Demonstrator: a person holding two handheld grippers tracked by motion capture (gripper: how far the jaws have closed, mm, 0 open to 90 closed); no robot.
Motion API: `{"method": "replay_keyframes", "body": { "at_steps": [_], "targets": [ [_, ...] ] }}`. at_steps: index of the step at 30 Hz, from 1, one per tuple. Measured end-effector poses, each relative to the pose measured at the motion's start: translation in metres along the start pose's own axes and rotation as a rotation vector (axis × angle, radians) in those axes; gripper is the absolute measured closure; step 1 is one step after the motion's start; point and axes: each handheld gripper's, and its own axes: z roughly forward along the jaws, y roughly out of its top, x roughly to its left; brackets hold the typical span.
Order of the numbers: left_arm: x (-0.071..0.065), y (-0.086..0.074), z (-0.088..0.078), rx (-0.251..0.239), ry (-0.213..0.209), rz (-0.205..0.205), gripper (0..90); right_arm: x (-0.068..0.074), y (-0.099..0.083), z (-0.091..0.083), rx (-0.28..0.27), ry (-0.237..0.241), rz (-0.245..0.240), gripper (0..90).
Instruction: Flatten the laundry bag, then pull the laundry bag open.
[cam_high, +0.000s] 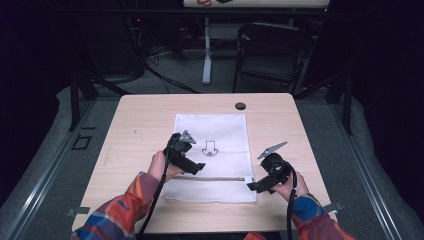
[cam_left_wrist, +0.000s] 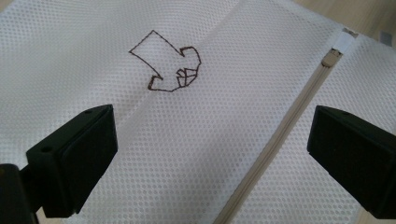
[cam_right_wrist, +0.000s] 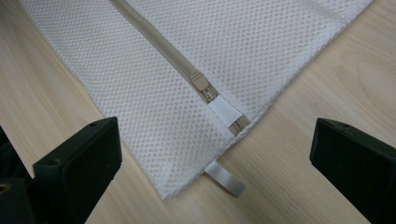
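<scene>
Now we have a white mesh bag (cam_high: 212, 155) lying flat on the tabletop (cam_high: 135, 130), its zipper (cam_high: 215, 178) running along the near edge. Both claws stand wide open and hold nothing. Our left claw (cam_high: 196, 166) hovers over the bag near the stitched arrow (cam_left_wrist: 167, 63), with bare mesh between its jaws. Our right claw (cam_high: 254, 186) hangs just off the bag's near right corner; in the right gripper view the zipper slider (cam_right_wrist: 201, 87) sits close to that corner, beside a white fabric tab (cam_right_wrist: 225, 112), and a small white loop (cam_right_wrist: 225, 180) sticks out from the bag's edge onto the wood.

We judge that the step in hand is to take hold of the slider and of the bag. To do it well, we should bring the right claw down squarely over the slider, so that one pad lands on each side of it rather than on the mesh alongside. The slider is small and lies flat, so a slanted approach may pinch only fabric or slip off. We should let the left claw press or pinch the bag beside the zipper line, close to the slider's path, so the light mesh does not bunch or drag along when the slider is pulled. Closing the right claw slowly would let us check the hold before pulling.
</scene>
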Motion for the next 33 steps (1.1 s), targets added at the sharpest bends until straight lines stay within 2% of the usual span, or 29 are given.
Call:
{"method": "replay_keyframes", "body": {
  "at_steps": [6, 8, 12, 13, 14, 19, 22, 24, 25, 33],
  "targets": [
    [-0.003, 0.000, 0.000, -0.017, -0.012, -0.003, 2.0, -0.002, 0.000, 0.000, -0.003, -0.018, -0.001, 5.2],
    [-0.005, 0.001, 0.001, -0.020, -0.014, 0.000, 2.2, -0.002, 0.000, -0.001, -0.003, -0.008, 0.005, 6.8],
    [-0.014, 0.003, 0.005, -0.040, -0.031, 0.024, 4.2, -0.002, 0.001, 0.000, -0.020, -0.027, 0.004, 15.1],
    [-0.016, 0.003, 0.006, -0.040, -0.036, 0.028, 4.6, -0.003, 0.002, 0.000, -0.004, -0.029, -0.008, 16.0],
    [-0.018, 0.004, 0.008, -0.037, -0.037, 0.036, 5.1, -0.003, 0.002, 0.001, -0.010, -0.033, -0.006, 18.0],
    [-0.031, 0.008, 0.019, -0.049, -0.073, 0.068, 9.5, -0.002, 0.003, 0.008, -0.015, -0.026, 0.006, 32.7],
    [-0.039, 0.011, 0.025, -0.061, -0.087, 0.084, 14.6, -0.003, 0.003, 0.009, -0.001, -0.025, -0.006, 41.6],
    [-0.044, 0.013, 0.031, -0.055, -0.099, 0.112, 15.6, -0.003, 0.003, 0.010, 0.003, -0.026, -0.010, 49.2],
    [-0.046, 0.014, 0.033, -0.053, -0.103, 0.120, 16.9, -0.004, 0.003, 0.011, 0.006, -0.021, -0.010, 54.0],
    [-0.055, 0.018, 0.049, -0.048, -0.163, 0.148, 29.7, -0.005, 0.005, 0.020, 0.025, -0.022, -0.023, 75.6]
  ]
}}
